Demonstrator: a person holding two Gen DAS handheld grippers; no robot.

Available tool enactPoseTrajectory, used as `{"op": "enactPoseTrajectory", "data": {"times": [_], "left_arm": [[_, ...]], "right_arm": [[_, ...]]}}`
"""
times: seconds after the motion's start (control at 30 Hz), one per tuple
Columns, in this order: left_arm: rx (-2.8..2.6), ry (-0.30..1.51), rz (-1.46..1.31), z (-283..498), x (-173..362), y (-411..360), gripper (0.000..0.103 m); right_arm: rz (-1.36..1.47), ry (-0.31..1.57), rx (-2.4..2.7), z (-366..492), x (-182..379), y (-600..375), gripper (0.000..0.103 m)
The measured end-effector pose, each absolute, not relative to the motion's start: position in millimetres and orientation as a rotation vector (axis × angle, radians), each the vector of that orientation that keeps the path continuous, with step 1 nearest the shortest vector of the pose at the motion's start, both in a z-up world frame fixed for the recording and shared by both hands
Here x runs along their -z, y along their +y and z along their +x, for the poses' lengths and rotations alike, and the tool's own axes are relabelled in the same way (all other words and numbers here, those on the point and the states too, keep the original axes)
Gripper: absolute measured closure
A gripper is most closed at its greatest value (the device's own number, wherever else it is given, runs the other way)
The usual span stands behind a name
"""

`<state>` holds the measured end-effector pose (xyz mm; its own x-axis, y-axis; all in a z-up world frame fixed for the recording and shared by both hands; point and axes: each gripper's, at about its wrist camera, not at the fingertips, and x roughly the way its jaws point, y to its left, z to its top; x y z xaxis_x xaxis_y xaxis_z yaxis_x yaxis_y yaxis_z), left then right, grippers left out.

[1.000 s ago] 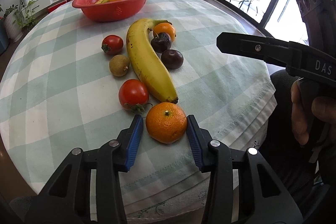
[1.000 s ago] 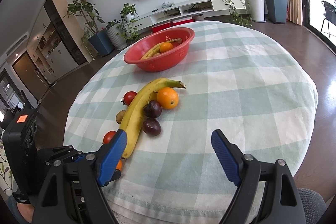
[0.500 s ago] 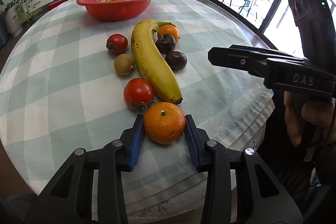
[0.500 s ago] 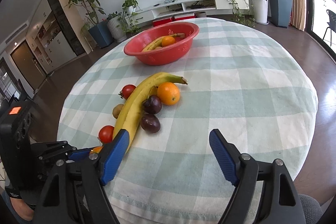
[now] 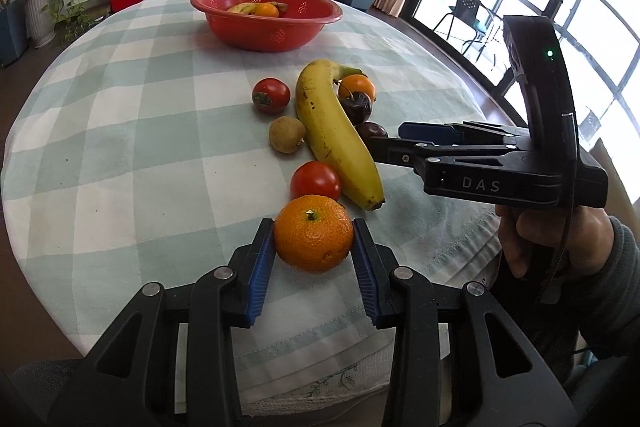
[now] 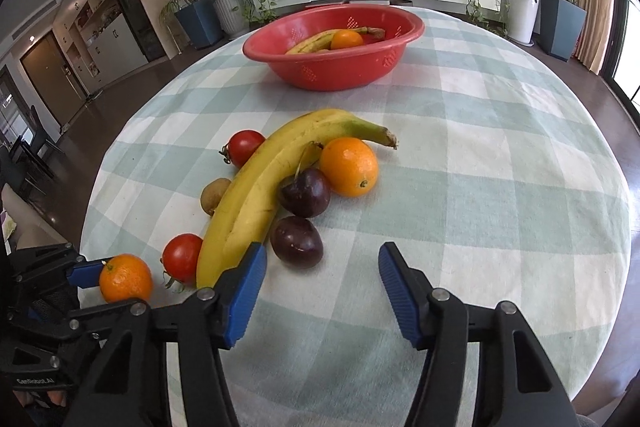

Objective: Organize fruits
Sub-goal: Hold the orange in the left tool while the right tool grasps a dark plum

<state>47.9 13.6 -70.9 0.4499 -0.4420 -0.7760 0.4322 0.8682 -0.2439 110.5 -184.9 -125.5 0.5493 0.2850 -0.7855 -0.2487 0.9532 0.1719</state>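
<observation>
My left gripper is shut on a tangerine, both blue pads touching its sides at the near table edge; it also shows in the right wrist view. My right gripper is open and empty, just short of a dark plum and the banana. On the cloth lie two tomatoes, a kiwi, a second plum and an orange. The red basket at the far side holds a banana and an orange.
The round table has a green-checked cloth, with its edge close below both grippers. The right gripper's body reaches in from the right in the left wrist view. Plants, a TV shelf and windows stand behind.
My left gripper has closed its jaws onto the tangerine. My right gripper has moved forward and lower, toward the plum and banana.
</observation>
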Motion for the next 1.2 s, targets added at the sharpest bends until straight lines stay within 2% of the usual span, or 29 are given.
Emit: {"op": "enactPoseTrajectory", "data": {"times": [0.43, 0.67, 0.8, 0.93, 1.2], "left_arm": [[0.544, 0.968, -0.038, 50, 74, 20, 0.068], [0.55, 0.977, -0.04, 52, 76, 18, 0.068], [0.549, 0.979, -0.043, 51, 77, 18, 0.068], [0.548, 0.981, -0.046, 52, 77, 18, 0.068], [0.546, 0.977, -0.051, 54, 75, 20, 0.068]], "right_arm": [[0.007, 0.929, -0.344, 120, 128, -176, 0.056], [0.003, 0.935, -0.37, 125, 128, -175, 0.057], [0.004, 0.938, -0.403, 125, 128, -173, 0.069], [0.021, 0.947, -0.42, 125, 128, -173, 0.075], [0.064, 0.95, -0.428, 117, 124, -179, 0.075]]}}
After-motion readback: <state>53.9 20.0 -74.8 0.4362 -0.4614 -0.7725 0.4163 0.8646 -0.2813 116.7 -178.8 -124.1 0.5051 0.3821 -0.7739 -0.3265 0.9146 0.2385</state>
